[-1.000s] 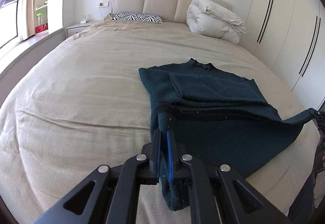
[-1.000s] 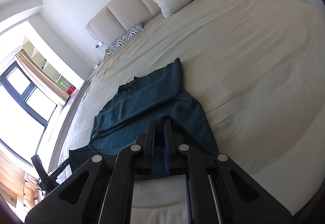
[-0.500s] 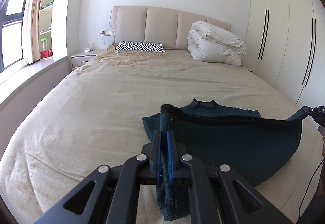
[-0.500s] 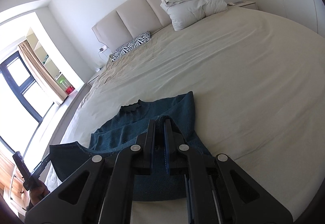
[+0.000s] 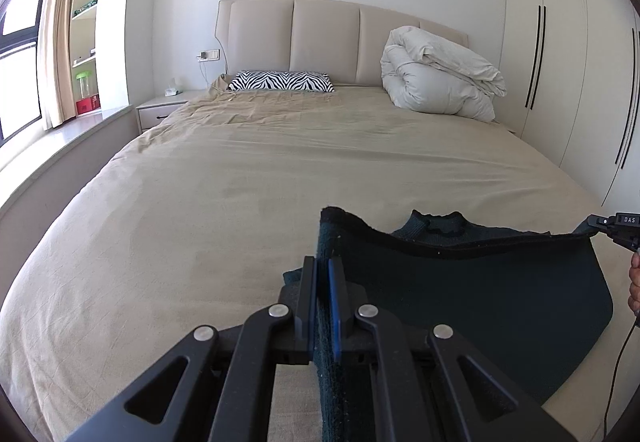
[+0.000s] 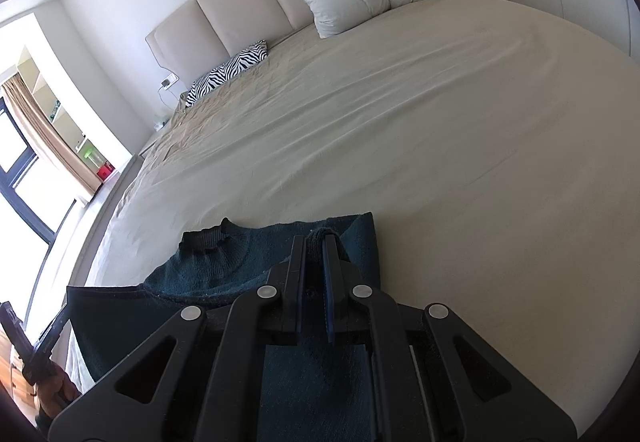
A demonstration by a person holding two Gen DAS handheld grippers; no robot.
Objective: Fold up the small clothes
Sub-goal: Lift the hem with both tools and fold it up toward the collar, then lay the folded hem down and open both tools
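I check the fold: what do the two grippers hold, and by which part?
Both hold the dark teal sweater by its bottom hem: left gripper at one corner, right gripper at the other, jaws shut on it.

Bright window (image 5: pixel 16 53) daylight, sharp, fisheye-warped edges

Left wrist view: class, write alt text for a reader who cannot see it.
The left gripper pinches the hem of a dark teal sweater, lifted off a beige bed; the right gripper holds the hem's far end. Behind lie a zebra pillow and a folded white duvet.
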